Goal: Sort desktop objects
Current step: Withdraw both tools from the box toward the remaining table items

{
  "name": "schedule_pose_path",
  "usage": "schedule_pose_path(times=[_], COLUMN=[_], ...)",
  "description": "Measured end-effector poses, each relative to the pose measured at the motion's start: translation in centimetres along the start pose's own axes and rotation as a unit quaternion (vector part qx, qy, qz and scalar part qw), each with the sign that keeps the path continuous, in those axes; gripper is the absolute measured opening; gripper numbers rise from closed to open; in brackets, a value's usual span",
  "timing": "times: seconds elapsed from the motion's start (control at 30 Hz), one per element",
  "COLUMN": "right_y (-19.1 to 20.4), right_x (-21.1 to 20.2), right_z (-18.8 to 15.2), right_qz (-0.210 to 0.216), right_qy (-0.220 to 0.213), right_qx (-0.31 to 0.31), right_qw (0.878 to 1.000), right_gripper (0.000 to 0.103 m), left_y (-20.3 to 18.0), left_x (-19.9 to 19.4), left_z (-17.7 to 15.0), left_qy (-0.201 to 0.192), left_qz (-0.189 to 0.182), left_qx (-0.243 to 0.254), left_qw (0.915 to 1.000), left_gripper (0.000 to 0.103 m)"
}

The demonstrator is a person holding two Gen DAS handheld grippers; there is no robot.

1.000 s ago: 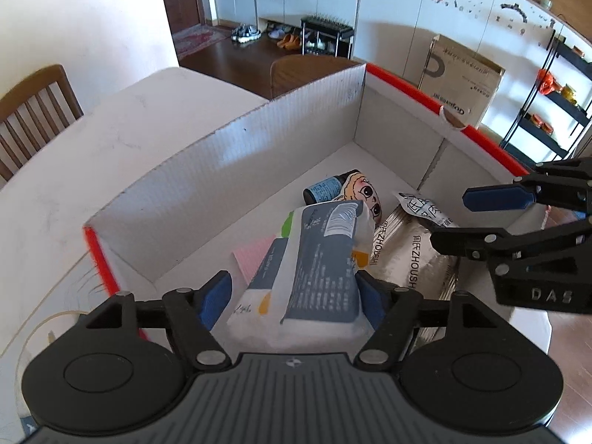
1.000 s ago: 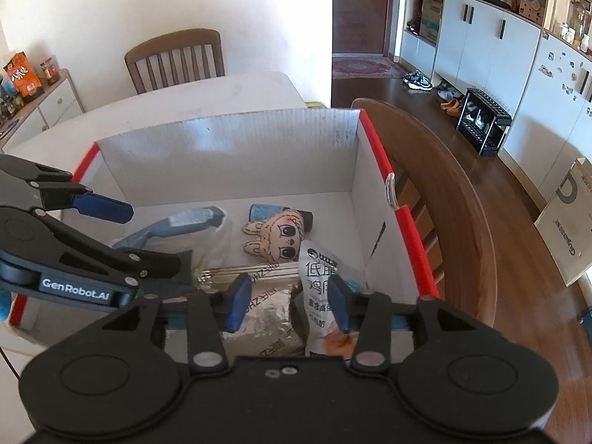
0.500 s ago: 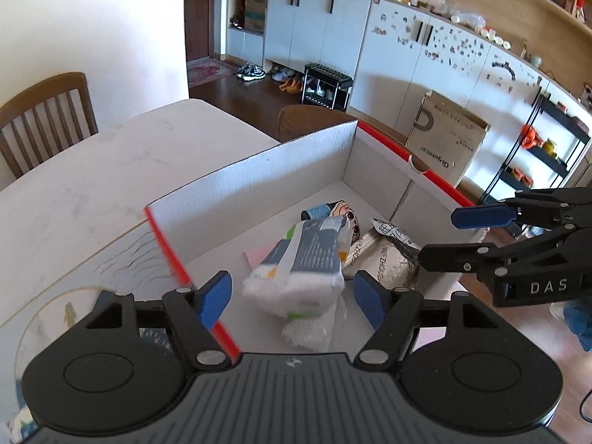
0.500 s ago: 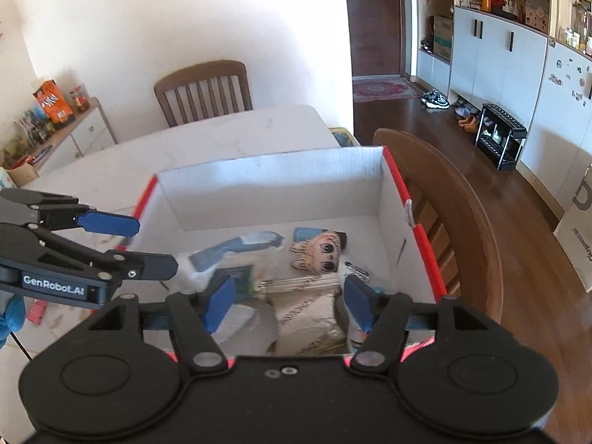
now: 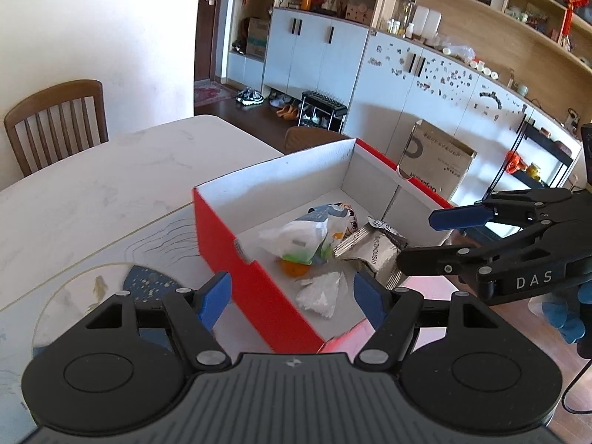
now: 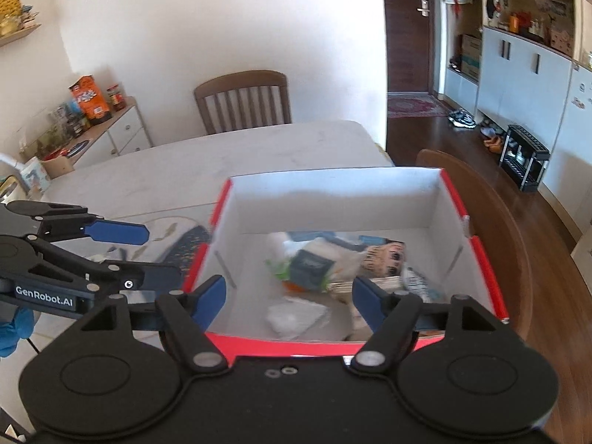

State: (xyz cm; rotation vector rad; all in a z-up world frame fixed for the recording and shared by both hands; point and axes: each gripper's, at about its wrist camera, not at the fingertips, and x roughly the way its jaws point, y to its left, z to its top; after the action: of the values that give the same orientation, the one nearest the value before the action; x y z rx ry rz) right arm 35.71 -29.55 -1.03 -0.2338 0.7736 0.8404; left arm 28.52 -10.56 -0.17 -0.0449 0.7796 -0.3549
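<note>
Now between drops: left gripper (image 5: 292,296) and right gripper (image 6: 288,294) both spread, empty. Packets (image 5: 296,238) inside box (image 5: 236,248), beyond fingertips. Next, probably: find remaining item on table (image 5: 92,185).

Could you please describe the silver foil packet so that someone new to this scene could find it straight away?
Look inside the red cardboard box on the white table. The silver foil packet lies among the items, right of the white and green pouch. It alone is crinkled, shiny metallic silver with dark lettering.
</note>
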Motion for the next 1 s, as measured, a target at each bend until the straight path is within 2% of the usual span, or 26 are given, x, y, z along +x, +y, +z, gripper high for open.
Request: schedule_pose_path(times=[0.03, 0.3, 0.53, 0.7, 0.8, 1.0], right_y=[0.5, 4.9, 8.8, 11.7, 13.2, 15.9], right_x=[0.0, 0.0, 0.7, 1.8, 2.5, 3.7], right_z=[0.0, -0.1, 0.4, 0.5, 0.4, 0.3], right_qz=[0.001, 0.012, 0.025, 0.032, 0.038, 0.050], right_qy=[-0.001, 0.000, -0.003, -0.002, 0.001, 0.006], right_qx=[-0.002, -0.016, -0.034, -0.043, -0.048, -0.054], right_qw=[1.000, 1.000, 0.999, 0.999, 0.998, 0.997], right_gripper=[0.076, 0.079, 0.082, 0.084, 0.086, 0.094], left_y=[0.3, 3.5, 7.3, 11.3, 13.0, 14.8], left_x=[-0.4, -3.9, -6.9, -8.6, -9.2, -10.1], left_z=[-0.2, -2.2, -5.5, -8.8, -10.4, -13.3], left_qy=[-0.002, -0.019, -0.024, -0.013, -0.007, -0.003], left_qz=[-0.001, 0.003, 0.038, 0.065, 0.080, 0.097], left_qx=[-0.003, -0.024, -0.033, -0.069, -0.082, -0.073], left_qw=[1.0000, 0.9995, 0.9985, 0.9954, 0.9934, 0.9926], left_gripper=[0.079, 0.082, 0.087, 0.091, 0.102, 0.103])
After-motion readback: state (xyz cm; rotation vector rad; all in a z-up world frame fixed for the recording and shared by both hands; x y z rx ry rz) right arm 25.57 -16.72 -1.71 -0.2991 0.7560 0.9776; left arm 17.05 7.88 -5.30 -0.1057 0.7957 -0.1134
